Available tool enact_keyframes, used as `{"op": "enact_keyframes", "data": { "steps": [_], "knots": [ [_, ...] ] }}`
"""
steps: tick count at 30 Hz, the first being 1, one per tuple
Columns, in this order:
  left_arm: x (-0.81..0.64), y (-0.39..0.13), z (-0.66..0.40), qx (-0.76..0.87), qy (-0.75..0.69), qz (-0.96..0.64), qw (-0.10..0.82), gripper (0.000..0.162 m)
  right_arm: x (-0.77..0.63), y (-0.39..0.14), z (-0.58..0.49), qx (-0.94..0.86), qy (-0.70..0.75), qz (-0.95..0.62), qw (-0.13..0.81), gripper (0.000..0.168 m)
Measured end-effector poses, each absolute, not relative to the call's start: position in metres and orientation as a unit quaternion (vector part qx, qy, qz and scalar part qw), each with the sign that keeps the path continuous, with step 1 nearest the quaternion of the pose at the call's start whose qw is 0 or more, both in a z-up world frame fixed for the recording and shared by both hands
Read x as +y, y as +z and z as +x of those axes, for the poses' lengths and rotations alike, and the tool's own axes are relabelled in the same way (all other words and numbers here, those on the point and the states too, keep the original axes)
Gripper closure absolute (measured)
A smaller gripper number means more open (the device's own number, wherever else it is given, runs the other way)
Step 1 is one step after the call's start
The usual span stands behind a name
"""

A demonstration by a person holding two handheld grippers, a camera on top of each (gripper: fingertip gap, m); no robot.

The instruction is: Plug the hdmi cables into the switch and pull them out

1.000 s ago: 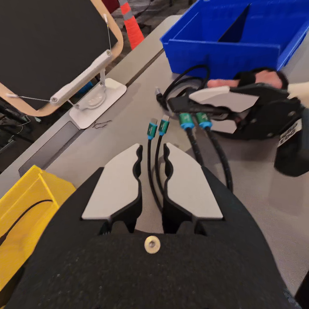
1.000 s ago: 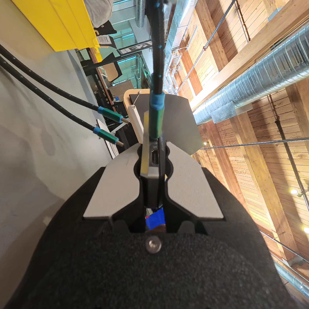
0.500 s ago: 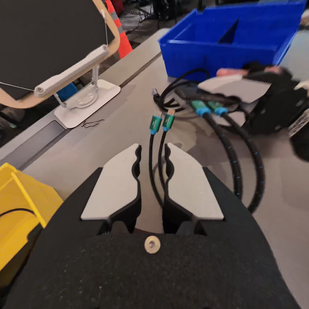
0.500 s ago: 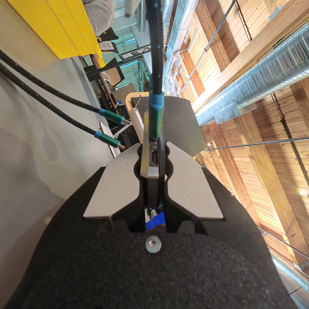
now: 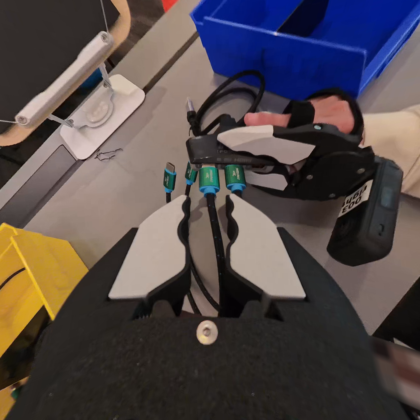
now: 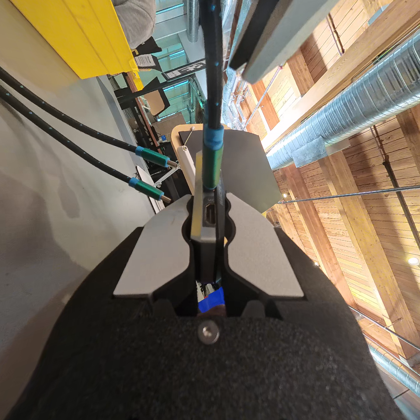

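Switch (image 5: pixel 204 152) is clamped in the right gripper (image 6: pixel 209 218) above the bench (image 5: pixel 118 204), two HDMI plugs (image 5: pixel 208 179) seated. Left gripper (image 5: pixel 208 204) jaws are open, straddling one cable (image 5: pixel 216 238). Risk: pulling by the cable strains the plug or twists the switch loose. There's white print on switch and plugs, and a label on the right gripper; not transcribing.

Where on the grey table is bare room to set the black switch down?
The grey table is bare between the white stand base, the yellow bin and the two loose green-tipped cable ends. It is crowded before the blue bin, where the black cable coil lies.
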State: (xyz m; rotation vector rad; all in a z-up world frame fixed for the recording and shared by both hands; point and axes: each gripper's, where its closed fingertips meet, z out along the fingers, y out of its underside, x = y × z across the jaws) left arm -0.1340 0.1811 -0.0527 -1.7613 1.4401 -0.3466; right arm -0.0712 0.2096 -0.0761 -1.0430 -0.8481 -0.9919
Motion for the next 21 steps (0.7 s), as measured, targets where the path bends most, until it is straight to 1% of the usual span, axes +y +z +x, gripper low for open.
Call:
{"op": "enact_keyframes", "data": {
  "steps": [5,6,9,12,21],
  "knots": [
    [0.185,-0.061,-0.128,0.586,-0.147,-0.702,0.378,0.135,0.21,-0.076,-0.072,-0.377,-0.44,-0.462,0.671,0.145],
    [0.187,-0.062,-0.128,0.587,-0.147,-0.701,0.377,0.14,0.21,-0.076,-0.072,-0.377,-0.44,-0.462,0.671,0.145],
    [0.191,-0.07,-0.127,0.591,-0.14,-0.705,0.366,0.143,0.21,-0.076,-0.072,-0.378,-0.441,-0.462,0.671,0.145],
    [0.19,-0.076,-0.124,0.596,-0.131,-0.702,0.367,0.15,0.21,-0.076,-0.072,-0.377,-0.441,-0.461,0.671,0.145],
    [0.191,-0.077,-0.126,0.608,-0.086,-0.695,0.375,0.152,0.21,-0.076,-0.073,-0.38,-0.449,-0.459,0.666,0.145]
  ]
}}
